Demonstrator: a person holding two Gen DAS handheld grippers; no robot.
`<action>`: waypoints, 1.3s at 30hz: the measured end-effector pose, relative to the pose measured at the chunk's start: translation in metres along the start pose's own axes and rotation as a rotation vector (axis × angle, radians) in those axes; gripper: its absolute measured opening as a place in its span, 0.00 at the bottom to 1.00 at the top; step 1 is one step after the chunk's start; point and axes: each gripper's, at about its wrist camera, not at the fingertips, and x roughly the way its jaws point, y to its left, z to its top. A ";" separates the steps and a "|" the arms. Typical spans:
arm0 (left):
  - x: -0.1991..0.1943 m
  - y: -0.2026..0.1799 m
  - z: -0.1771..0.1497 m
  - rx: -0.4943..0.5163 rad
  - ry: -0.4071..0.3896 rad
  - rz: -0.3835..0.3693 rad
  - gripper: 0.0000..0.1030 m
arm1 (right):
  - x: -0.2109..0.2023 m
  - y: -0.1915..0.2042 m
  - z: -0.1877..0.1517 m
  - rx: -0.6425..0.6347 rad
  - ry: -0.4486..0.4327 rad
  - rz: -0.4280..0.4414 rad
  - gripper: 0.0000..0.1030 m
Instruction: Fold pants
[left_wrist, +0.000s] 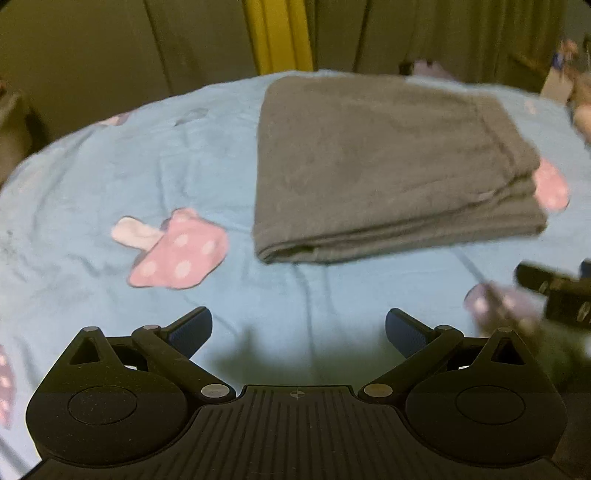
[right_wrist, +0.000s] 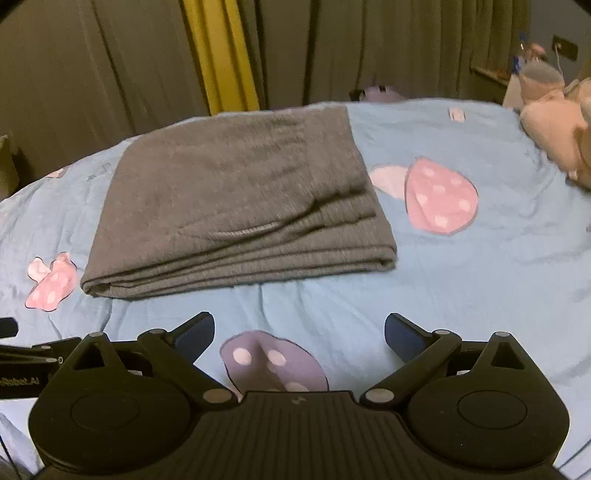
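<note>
Blue bedsheet (right_wrist: 480, 280) bears folded pants (right_wrist: 236, 199); both grippers' fingers (right_wrist: 195, 332) spread, apart.

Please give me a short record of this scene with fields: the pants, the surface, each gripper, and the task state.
pants: grey pants, folded in flat stacked layers
surface: blue bedsheet with mushroom prints
left gripper: left gripper open, empty, apart from the pants
right gripper: right gripper open, empty, apart from the pants
task state: folding looks complete

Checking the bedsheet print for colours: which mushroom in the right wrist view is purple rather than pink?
The purple mushroom just ahead of the right gripper, between its open fingers. The two beside the folded grey pants are pink.
</note>
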 end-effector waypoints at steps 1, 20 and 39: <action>0.003 0.004 0.000 -0.035 -0.012 -0.011 1.00 | 0.000 0.003 0.000 -0.008 -0.008 -0.005 0.96; 0.030 -0.007 -0.005 0.016 -0.006 0.019 1.00 | 0.022 0.017 0.003 -0.036 0.004 -0.029 0.96; 0.033 -0.006 -0.006 0.005 0.018 0.019 1.00 | 0.022 0.019 0.002 -0.059 0.007 -0.043 0.96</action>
